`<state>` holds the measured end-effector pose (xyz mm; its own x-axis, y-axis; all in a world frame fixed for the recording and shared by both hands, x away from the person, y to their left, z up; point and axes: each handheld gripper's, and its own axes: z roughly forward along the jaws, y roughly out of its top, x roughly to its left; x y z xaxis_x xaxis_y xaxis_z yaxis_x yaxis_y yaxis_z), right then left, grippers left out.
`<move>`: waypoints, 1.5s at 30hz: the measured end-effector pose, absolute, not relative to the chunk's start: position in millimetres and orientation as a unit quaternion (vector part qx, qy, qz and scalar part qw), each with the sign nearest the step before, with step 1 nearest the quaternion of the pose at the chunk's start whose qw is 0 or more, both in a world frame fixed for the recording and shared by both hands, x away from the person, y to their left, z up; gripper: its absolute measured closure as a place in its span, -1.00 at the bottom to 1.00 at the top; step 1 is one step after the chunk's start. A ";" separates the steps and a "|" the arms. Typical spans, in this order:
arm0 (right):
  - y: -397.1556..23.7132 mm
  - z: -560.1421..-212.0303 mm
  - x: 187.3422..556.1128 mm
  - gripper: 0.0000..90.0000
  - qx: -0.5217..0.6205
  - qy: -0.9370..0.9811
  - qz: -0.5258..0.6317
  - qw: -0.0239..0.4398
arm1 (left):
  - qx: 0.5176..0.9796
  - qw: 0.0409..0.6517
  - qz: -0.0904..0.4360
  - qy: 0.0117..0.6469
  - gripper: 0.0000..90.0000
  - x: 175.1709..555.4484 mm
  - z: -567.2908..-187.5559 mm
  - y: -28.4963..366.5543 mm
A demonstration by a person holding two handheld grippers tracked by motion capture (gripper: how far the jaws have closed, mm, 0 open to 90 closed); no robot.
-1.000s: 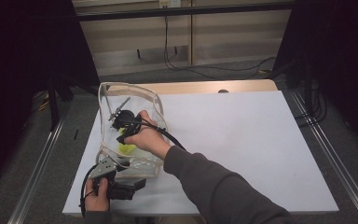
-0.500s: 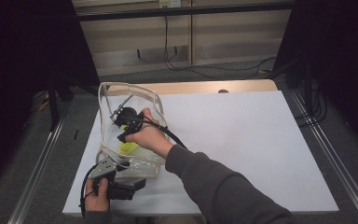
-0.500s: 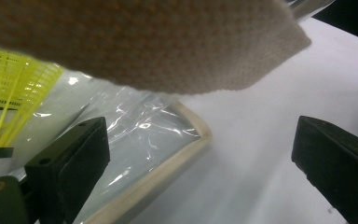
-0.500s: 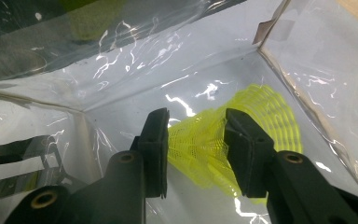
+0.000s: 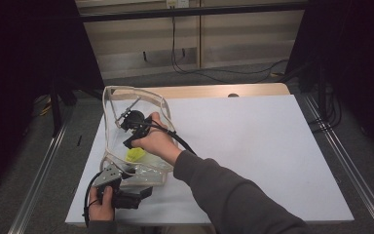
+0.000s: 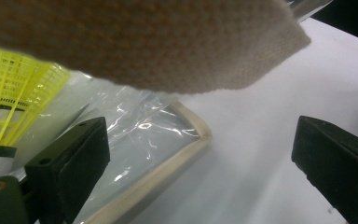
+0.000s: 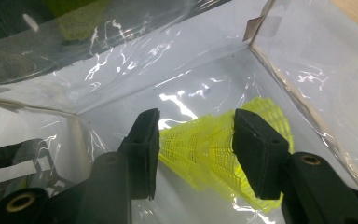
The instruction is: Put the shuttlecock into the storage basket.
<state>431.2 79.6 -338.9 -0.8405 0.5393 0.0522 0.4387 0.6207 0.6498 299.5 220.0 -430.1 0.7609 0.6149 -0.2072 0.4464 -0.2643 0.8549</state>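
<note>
Lying inside the clear plastic bag (image 5: 161, 108) near the desk's (image 5: 253, 146) left edge: one yellow shuttlecock (image 7: 209, 149). The right gripper (image 7: 193, 154) reached into the bag, jaws just opening, straddling the shuttlecock's skirt with gaps showing. The left gripper (image 5: 126, 195), jaws wide apart and empty, sat at the bag's near corner.

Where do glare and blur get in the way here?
Right gripper view: white glare streaks on the clear bag, yellow shuttlecock sharp. Left gripper view: woven strap close and blurred. High view: dark surroundings, bright white table.
</note>
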 end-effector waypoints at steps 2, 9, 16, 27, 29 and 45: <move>79.3 -339.1 431.6 0.13 0.273 0.897 0.339 0.074 | 0.790 0.505 0.084 0.336 -0.91 299.4 -430.1 219.9; 77.8 -338.1 431.6 0.09 0.280 0.896 0.335 0.075 | 0.790 0.505 0.084 0.336 -0.91 299.3 -430.0 219.9; 72.7 -334.8 431.9 0.05 0.287 0.894 0.337 0.070 | 0.790 0.505 0.084 0.337 -0.91 299.3 -430.2 219.6; 66.4 -330.6 428.9 -0.05 0.282 0.888 0.356 0.067 | 0.790 0.505 0.083 0.338 -0.91 299.2 -430.4 219.3; 65.4 -329.3 427.7 -0.07 0.280 0.889 0.357 0.068 | 0.790 0.505 0.083 0.338 -0.91 299.2 -430.4 219.3; 43.5 -316.0 418.3 -0.31 0.269 0.883 0.380 0.052 | 0.793 0.501 0.083 0.337 -0.91 299.3 -430.9 219.6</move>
<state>418.3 43.5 -316.0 -0.8498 0.5150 0.1126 0.4358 0.5661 0.6998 299.3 219.6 -430.9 0.7592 0.6171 -0.2068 0.4512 -0.2700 0.8506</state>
